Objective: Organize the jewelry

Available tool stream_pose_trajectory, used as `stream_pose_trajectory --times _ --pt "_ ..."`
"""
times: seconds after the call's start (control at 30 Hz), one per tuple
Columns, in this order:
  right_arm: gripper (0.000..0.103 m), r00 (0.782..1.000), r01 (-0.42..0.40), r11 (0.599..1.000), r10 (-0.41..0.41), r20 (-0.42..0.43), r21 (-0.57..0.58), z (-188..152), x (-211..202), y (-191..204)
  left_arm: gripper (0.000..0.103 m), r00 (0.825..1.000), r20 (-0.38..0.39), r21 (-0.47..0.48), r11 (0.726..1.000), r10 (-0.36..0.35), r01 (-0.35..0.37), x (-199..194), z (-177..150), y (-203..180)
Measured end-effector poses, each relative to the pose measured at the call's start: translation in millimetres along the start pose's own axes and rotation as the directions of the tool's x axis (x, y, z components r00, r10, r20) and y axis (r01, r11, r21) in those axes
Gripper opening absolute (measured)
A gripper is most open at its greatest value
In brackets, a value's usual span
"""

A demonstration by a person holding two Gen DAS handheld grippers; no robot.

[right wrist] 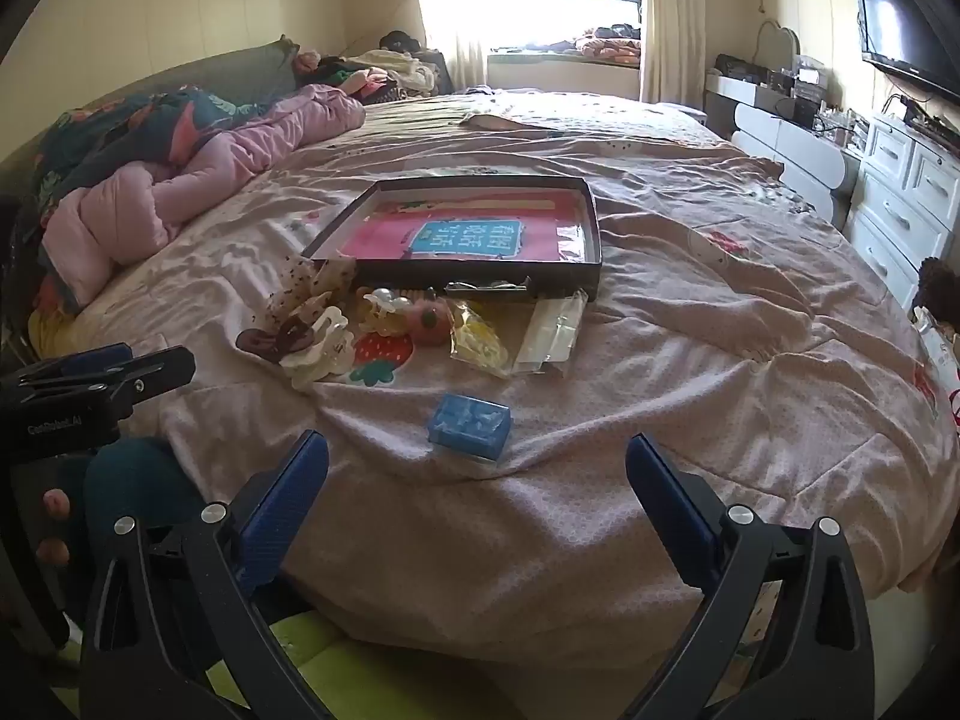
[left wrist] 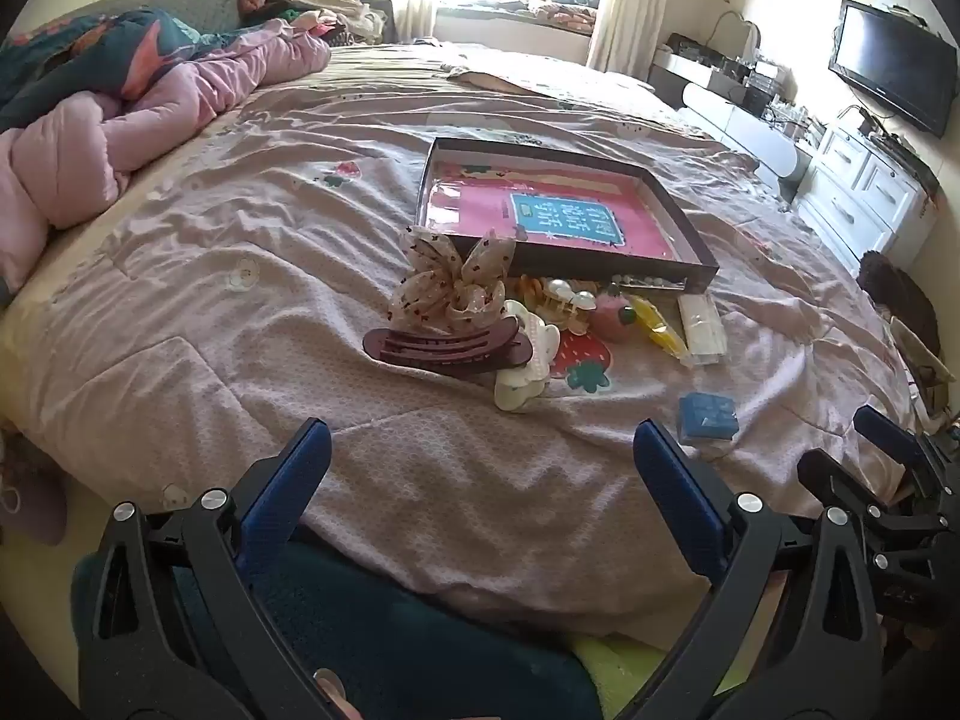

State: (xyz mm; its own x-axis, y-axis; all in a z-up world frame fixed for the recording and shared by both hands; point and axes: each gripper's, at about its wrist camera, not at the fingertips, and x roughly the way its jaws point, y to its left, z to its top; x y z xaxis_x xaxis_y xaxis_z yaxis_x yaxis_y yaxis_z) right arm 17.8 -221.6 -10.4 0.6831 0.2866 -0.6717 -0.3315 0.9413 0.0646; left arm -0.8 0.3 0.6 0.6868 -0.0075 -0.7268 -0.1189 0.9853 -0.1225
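Note:
A shallow dark box (left wrist: 690, 228) (right wrist: 591, 222) with a pink printed bottom lies on the bed. In front of it is a pile of hair accessories: a dotted bow (left wrist: 450, 282) (right wrist: 312, 285), a dark brown claw clip (left wrist: 444, 348) (right wrist: 270, 342), a white clip (left wrist: 528, 372) (right wrist: 324, 348), a pearl clip (left wrist: 567, 294), a pink strawberry piece (left wrist: 612, 315) (right wrist: 429, 321), a yellow packet (left wrist: 660, 327) (right wrist: 480, 342) and a clear packet (left wrist: 702, 324) (right wrist: 555, 330). A small blue box (left wrist: 708, 417) (right wrist: 471, 420) lies nearer. My left gripper (left wrist: 480, 450) and right gripper (right wrist: 477, 462) are open and empty near the bed's edge.
The bed (left wrist: 240, 300) (right wrist: 720, 360) has a wrinkled pink cover. A pink quilt (left wrist: 120, 132) (right wrist: 180, 192) is heaped at the left. White drawers (left wrist: 864, 192) (right wrist: 906, 192) and a TV (left wrist: 888, 72) stand at the right. The right gripper shows in the left wrist view (left wrist: 888, 480).

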Motion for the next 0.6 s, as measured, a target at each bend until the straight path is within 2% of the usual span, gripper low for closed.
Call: stream_pose_trajectory --times 0.27,0.6 --pt "0.097 1.000 0.020 1.000 -0.020 0.004 0.000 0.3 -1.5 0.5 0.093 1.000 -0.013 0.006 1.000 0.001 -0.001 -2.8 4.6 0.4" --pt "0.097 1.000 0.002 1.000 -0.002 0.014 -0.012 -0.2 -3.0 0.9 0.093 1.000 -0.006 0.003 1.000 -0.008 0.008 -4.6 5.6 1.9"
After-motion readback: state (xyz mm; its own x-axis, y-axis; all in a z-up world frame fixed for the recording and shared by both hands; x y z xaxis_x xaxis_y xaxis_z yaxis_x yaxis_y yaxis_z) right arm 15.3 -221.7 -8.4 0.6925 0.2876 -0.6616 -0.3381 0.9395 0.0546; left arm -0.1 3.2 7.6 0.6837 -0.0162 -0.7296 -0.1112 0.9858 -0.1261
